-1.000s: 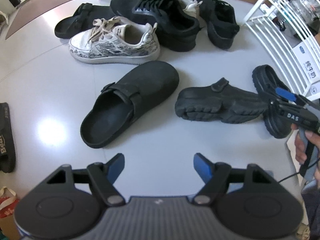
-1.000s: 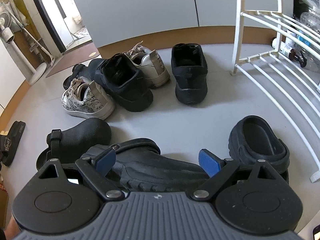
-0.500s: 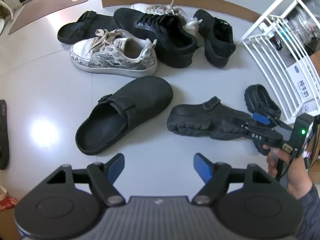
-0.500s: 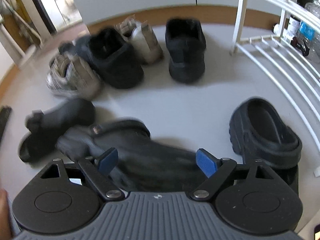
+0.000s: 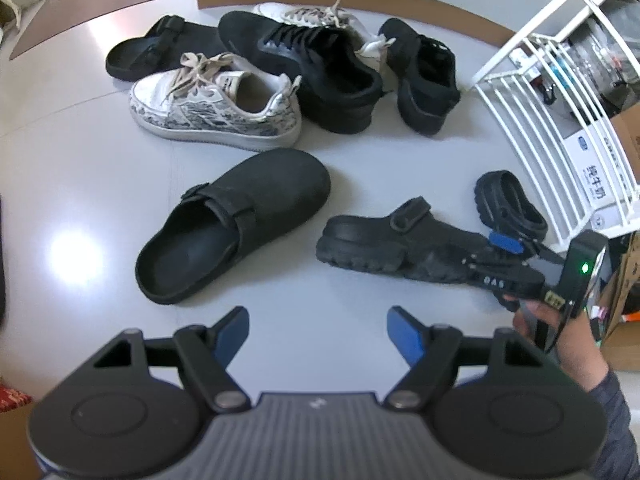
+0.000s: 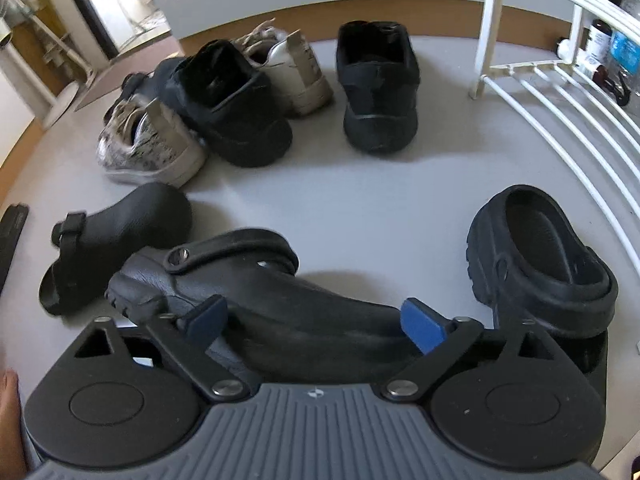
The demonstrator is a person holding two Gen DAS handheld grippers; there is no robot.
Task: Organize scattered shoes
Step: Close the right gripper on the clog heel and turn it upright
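A black rubber clog (image 6: 280, 312) lies tipped on its side on the grey floor. My right gripper (image 6: 314, 318) straddles its toe end, and its jaws are opening around it. The left wrist view shows that gripper (image 5: 496, 252) low over the same clog (image 5: 384, 244), held by a hand (image 5: 560, 332). The matching clog (image 6: 540, 256) stands upright just to the right. My left gripper (image 5: 318, 332) hangs open above bare floor with nothing between its fingers. A black strapped slip-on (image 5: 240, 220) lies ahead of it.
Farther back lie a patterned white sneaker (image 5: 216, 100), a black lace-up (image 5: 320, 68), its mate (image 5: 424, 76), another white sneaker (image 5: 312, 16) and a black sandal (image 5: 160, 48). A white wire rack (image 6: 560, 92) stands at the right. Boxes (image 5: 600, 168) sit behind it.
My right gripper has sunk toward the tipped clog, which now fills more of its view, and its jaws have spread wider. The left gripper's opening is unchanged.
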